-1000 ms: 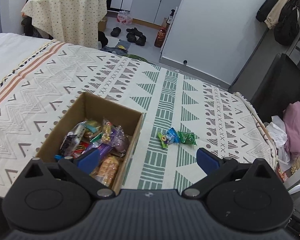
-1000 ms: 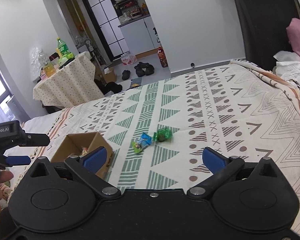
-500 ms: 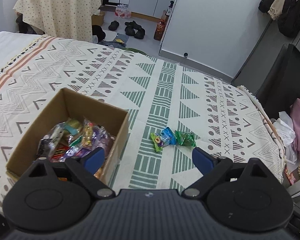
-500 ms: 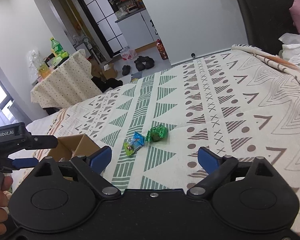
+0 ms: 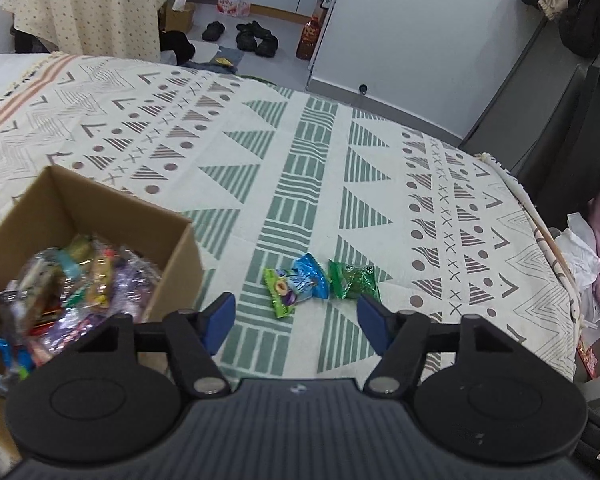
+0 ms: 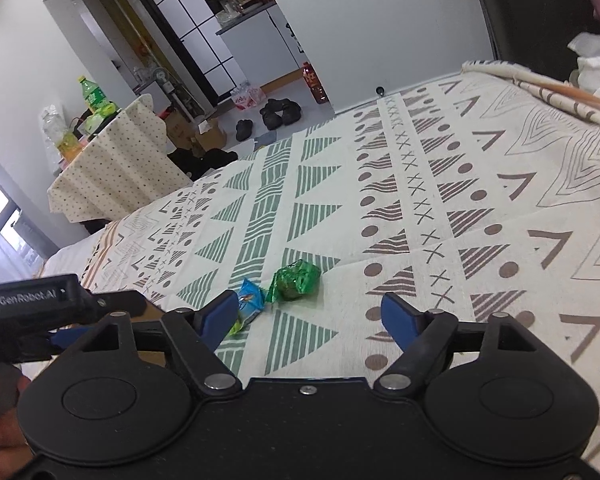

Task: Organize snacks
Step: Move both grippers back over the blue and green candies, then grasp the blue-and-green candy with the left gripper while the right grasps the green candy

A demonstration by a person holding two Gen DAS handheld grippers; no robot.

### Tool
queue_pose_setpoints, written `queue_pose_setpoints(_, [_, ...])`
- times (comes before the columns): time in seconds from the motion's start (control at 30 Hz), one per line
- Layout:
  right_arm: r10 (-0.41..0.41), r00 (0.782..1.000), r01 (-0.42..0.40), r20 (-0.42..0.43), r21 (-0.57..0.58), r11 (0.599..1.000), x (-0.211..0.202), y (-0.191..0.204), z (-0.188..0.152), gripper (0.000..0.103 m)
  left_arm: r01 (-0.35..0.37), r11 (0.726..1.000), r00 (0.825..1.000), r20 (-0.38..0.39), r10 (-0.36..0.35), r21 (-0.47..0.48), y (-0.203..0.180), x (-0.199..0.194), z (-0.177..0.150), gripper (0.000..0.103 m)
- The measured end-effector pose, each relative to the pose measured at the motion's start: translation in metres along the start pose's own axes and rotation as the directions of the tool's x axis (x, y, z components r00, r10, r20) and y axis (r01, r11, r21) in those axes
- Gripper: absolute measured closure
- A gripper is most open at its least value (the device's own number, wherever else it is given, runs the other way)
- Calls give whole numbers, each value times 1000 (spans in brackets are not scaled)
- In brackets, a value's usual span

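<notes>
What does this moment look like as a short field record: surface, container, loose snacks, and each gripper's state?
surface: patterned bedspread
container: open cardboard box on the bedspread, holding many wrapped snacks
loose snacks: blue-and-green packet and green packet, side by side on the bedspread, right of the box
left gripper: jaws have just been closing, nothing between them, near the blue-and-green packet
right gripper: jaws have just been closing, empty, short of the green packet
task progress: two packets not yet in the box
</notes>
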State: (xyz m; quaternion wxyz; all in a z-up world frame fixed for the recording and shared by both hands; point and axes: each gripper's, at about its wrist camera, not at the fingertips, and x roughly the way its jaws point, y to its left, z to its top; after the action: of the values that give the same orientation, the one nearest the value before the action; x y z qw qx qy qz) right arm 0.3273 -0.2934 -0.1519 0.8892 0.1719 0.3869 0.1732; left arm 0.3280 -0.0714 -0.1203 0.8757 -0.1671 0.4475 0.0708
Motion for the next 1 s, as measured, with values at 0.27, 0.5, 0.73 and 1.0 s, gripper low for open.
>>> queue_pose_setpoints(0.27, [44,998,-43,-32,35,998,34,-11,7,37,-11,1000,999,-37,10,-24,-6,42,5,45])
queue_pose_setpoints(0.5, [82,995,-80,-50,51,996,60,-16,10,41,-36,998,998,-51,34,-46,-10,76,8,45])
queue_pose_setpoints(0.73, [103,993,-98,-61,72,993,81,-21,12,42,-67,996,996,-71,62,-67,-8,102,7,45])
queue_pose_setpoints(1.0, [118,991,-111,-71,94,989,94,-25,14,43,-82,990,992,-106,70,-116,1,121,4,69])
